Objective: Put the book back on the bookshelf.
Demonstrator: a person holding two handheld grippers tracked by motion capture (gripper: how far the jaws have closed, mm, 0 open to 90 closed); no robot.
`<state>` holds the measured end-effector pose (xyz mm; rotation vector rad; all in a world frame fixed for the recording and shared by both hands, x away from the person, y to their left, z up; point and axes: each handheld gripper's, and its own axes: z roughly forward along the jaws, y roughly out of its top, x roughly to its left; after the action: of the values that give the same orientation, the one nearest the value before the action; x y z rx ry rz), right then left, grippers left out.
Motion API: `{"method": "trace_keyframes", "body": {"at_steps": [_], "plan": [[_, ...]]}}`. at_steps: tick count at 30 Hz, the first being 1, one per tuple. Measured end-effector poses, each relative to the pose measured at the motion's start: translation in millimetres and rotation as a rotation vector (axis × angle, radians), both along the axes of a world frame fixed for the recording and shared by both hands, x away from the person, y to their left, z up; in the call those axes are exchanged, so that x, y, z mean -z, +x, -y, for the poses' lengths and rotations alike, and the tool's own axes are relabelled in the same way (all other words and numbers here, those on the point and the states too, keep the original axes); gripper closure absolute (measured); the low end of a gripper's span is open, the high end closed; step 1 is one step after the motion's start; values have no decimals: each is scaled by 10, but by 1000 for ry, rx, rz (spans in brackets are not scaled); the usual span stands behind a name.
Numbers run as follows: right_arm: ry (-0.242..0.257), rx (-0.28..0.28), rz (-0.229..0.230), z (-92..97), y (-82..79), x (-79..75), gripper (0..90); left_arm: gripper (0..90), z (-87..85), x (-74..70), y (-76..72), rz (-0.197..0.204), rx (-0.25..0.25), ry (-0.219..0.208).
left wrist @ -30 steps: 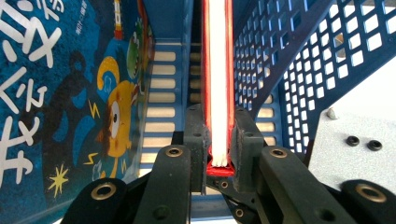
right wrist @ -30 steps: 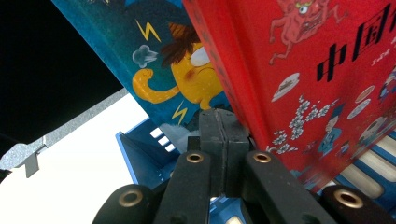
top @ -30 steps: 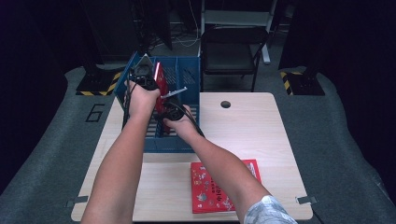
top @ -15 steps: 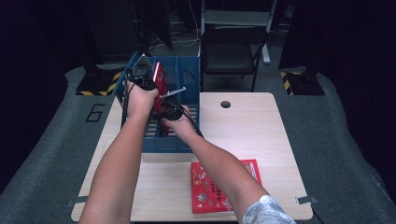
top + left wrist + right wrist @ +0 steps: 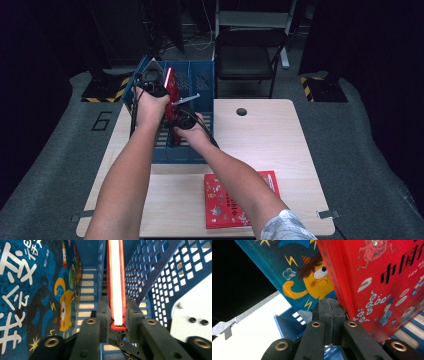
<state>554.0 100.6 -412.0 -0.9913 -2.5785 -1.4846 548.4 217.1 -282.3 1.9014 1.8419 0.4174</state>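
Red book (image 5: 116, 282) stands upright on edge in a slot of the blue file rack (image 5: 200, 85), far left of the counter (image 5: 280, 145), a blue picture book (image 5: 37, 290) just left of it. Left tongs (image 5: 117, 315) straddle its top edge; the jaws have just been easing apart, pads close against the covers, hold looks slack. Right tongs (image 5: 332, 310) clenched on nothing, pushed in between the two books. Hardback: stiff, glossy, likely slippery, moderate weight. Best pinched across the covers near the spine. Second red book (image 5: 240, 200) lies flat at the near edge
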Motion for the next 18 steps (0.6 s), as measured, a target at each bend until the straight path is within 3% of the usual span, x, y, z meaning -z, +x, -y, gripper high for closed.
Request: {"method": "trace_keyframes", "body": {"at_steps": [9,11,14,18], "plan": [[-9,12,-14,44,-17,82,900,688,-16,31,-27,-1,5,2],[-6,25,-31,49,-33,81,900,721,-23,36,-31,-10,11,0],[-8,24,-21,59,-32,73,900,746,-39,25,-36,-9,6,2],[-3,22,-22,72,-28,68,900,692,-52,21,-42,9,-1,-8]]}}
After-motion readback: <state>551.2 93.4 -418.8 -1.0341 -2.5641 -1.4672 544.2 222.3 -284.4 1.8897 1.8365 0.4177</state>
